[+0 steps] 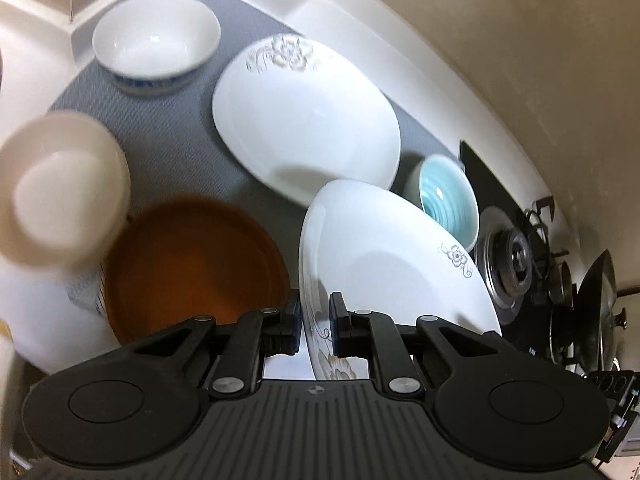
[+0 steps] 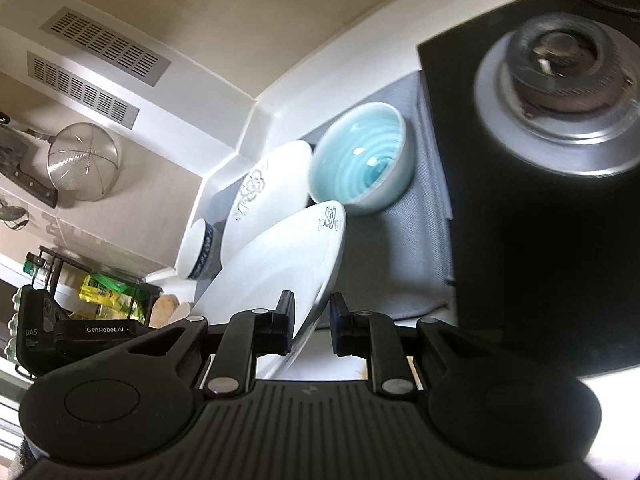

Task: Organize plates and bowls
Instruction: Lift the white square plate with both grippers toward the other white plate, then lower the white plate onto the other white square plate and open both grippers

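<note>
My left gripper point(image 1: 316, 326) is shut on the rim of a white flower-patterned plate point(image 1: 392, 264), held tilted above the grey mat point(image 1: 172, 148). My right gripper point(image 2: 312, 326) straddles the opposite rim of the same plate point(image 2: 280, 276); its jaws stand a little apart around the edge. A second flower-patterned plate point(image 1: 304, 116) lies behind it, also in the right wrist view point(image 2: 268, 188). A turquoise bowl point(image 1: 448, 200) sits by the stove, also in the right wrist view point(image 2: 360, 160). A white bowl with blue band point(image 1: 156, 40), an orange plate point(image 1: 192, 264) and a cream bowl point(image 1: 60, 184) are on the left.
A black gas hob with burner point(image 1: 516, 264) borders the mat on the right, close under the right wrist view point(image 2: 560, 68). A wok point(image 1: 600, 308) sits further along. The white backsplash ledge point(image 1: 360, 40) runs behind the dishes. A strainer point(image 2: 84, 160) and rack point(image 2: 80, 280) are far left.
</note>
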A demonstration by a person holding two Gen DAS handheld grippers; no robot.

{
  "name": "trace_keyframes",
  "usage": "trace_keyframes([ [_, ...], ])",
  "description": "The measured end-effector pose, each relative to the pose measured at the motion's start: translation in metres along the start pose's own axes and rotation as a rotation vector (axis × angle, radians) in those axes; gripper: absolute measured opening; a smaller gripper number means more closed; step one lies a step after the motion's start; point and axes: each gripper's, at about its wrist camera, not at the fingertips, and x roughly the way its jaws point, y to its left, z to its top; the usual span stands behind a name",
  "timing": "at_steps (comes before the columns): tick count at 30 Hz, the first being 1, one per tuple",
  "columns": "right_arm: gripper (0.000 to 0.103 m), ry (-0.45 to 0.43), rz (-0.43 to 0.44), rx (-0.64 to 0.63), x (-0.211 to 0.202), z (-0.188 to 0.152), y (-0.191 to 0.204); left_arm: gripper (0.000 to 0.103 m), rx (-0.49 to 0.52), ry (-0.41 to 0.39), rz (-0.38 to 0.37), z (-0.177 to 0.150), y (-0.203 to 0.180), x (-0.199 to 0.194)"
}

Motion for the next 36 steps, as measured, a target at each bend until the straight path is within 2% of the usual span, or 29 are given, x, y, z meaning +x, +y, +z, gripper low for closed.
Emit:
trace_keyframes([
  [13, 0.02, -0.011, -0.065, -0.009, 0.067, 0.016, 0.059, 0.015, 0.025, 0.018, -0.04, 0.082, 0.05, -0.005],
  [17, 0.02, -0.019, -0.091, -0.006, 0.083, 0.015, 0.067, 0.015, 0.037, 0.016, -0.062, 0.1, 0.06, -0.001],
  [24, 0.02, -0.003, -0.191, -0.03, 0.11, 0.006, 0.073, 0.015, 0.091, 0.055, -0.074, 0.118, 0.068, 0.019],
  [36, 0.02, 0.069, -0.205, -0.054, 0.142, 0.021, 0.07, 0.015, 0.062, 0.029, -0.015, 0.138, 0.065, 0.033],
])
